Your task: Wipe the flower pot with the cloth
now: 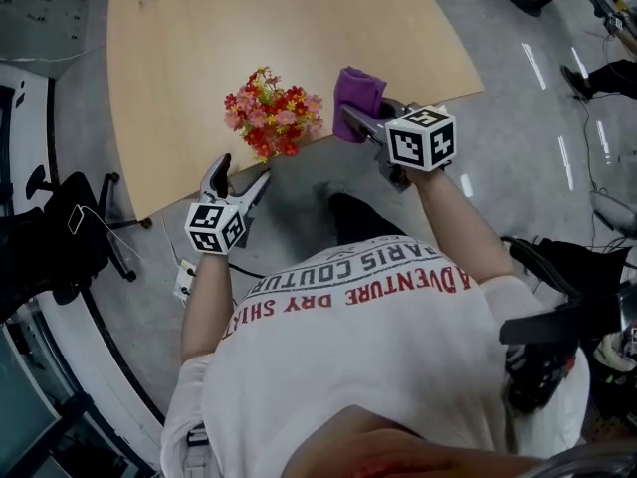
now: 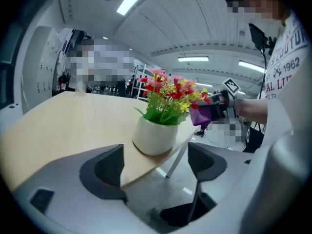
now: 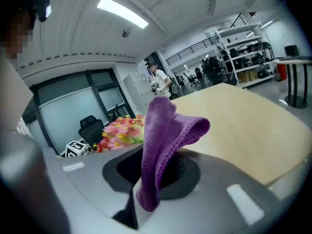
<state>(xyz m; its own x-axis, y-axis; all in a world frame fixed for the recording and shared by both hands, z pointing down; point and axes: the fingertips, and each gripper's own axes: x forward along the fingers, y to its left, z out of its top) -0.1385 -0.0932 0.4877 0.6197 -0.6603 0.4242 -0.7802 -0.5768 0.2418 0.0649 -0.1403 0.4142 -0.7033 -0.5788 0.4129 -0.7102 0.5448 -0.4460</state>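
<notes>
Flower pot, smooth, prob. light & easy to tip, stands at the table edge just ahead of the left gripper, jaws wide apart & empty, best steadied by its round wall, while the right gripper clenches the soft purple cloth.
</notes>
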